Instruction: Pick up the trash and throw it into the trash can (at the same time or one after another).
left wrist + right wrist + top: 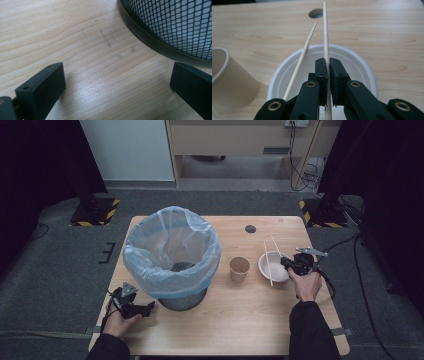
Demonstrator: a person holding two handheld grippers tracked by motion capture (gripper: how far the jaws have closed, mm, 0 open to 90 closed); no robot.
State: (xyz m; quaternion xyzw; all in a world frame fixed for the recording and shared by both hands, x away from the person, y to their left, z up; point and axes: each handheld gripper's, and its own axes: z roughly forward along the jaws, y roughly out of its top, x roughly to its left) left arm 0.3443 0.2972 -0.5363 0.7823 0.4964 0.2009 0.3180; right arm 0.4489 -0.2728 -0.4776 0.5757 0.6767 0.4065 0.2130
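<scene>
My right gripper (329,63) is shut on a pale wooden chopstick (326,37), which runs between its pads and points away over a white bowl (359,65). A second chopstick (302,57) lies slanted across the bowl's left side. In the high view the right gripper (286,262) sits at the right rim of the bowl (272,270), with the loose chopstick (268,262) across it. My left gripper (147,307) rests on the table by the base of the bin (171,252). Its jaws (117,77) stand wide apart over bare wood.
A black mesh bin (175,25) lined with a pale blue bag stands at the table's left middle. A brown paper cup (239,268) stands between bin and bowl, also seen as the cup (227,80). A round cable hole (250,228) marks the far side of the table.
</scene>
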